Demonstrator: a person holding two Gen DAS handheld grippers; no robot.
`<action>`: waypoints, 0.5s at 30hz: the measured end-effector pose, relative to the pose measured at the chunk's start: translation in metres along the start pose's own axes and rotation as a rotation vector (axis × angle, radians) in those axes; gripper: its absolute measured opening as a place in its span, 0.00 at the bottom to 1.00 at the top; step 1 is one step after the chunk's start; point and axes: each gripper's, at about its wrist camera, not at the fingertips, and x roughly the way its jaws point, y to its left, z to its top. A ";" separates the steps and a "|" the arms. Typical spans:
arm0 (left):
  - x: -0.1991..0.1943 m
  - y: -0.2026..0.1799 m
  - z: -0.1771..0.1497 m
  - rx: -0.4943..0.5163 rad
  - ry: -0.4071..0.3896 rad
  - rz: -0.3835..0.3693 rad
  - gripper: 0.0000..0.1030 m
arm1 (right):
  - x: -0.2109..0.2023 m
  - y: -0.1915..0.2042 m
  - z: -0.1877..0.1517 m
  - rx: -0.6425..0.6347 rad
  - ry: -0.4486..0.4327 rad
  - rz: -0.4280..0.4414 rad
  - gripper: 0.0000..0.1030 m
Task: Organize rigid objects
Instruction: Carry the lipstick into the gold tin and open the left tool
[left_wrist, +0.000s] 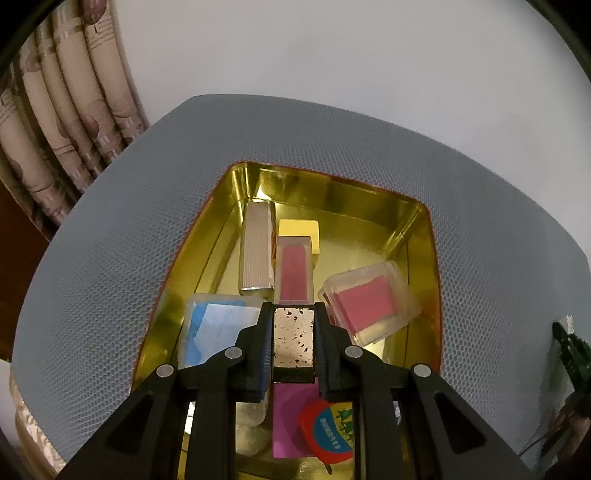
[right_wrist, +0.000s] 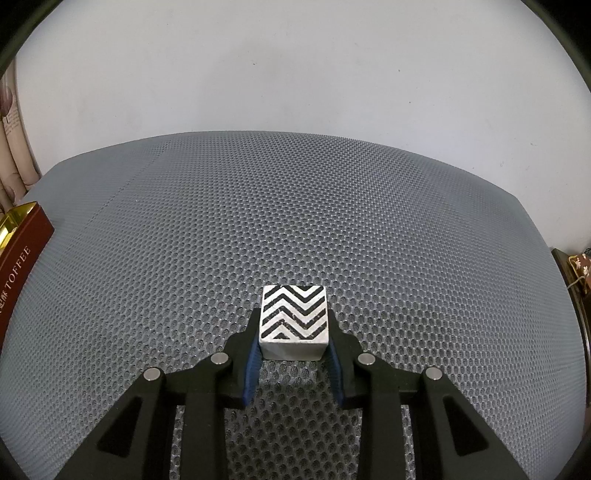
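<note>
The left tool (left_wrist: 293, 341) clamped a speckled block (left_wrist: 293, 338) above the gold tin (left_wrist: 424, 236) — inside lay a silver box (left_wrist: 256, 251), a pink case (left_wrist: 369, 301) and a blue case (left_wrist: 214, 325).

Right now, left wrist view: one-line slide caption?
Left gripper shut on a speckled block above a gold tin already holding a silver ribbed box and pink cases.

Tin (left_wrist: 402, 221) gold inside, dark red outside; mat (right_wrist: 295, 221) grey honeycomb; block (left_wrist: 293, 338) between left fingers silver, dark-flecked; cube (right_wrist: 294, 314) between right fingers white, black zigzags; case (left_wrist: 218, 328) left of block blue.
</note>
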 end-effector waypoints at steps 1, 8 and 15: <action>0.001 0.000 -0.001 0.000 0.006 -0.002 0.17 | 0.000 0.000 0.000 0.000 0.000 0.001 0.30; 0.010 -0.001 -0.003 -0.010 0.025 -0.001 0.17 | 0.001 0.000 0.000 0.000 0.000 0.000 0.30; 0.018 -0.004 -0.004 -0.007 0.046 0.006 0.17 | -0.001 -0.001 -0.002 0.000 0.000 -0.001 0.30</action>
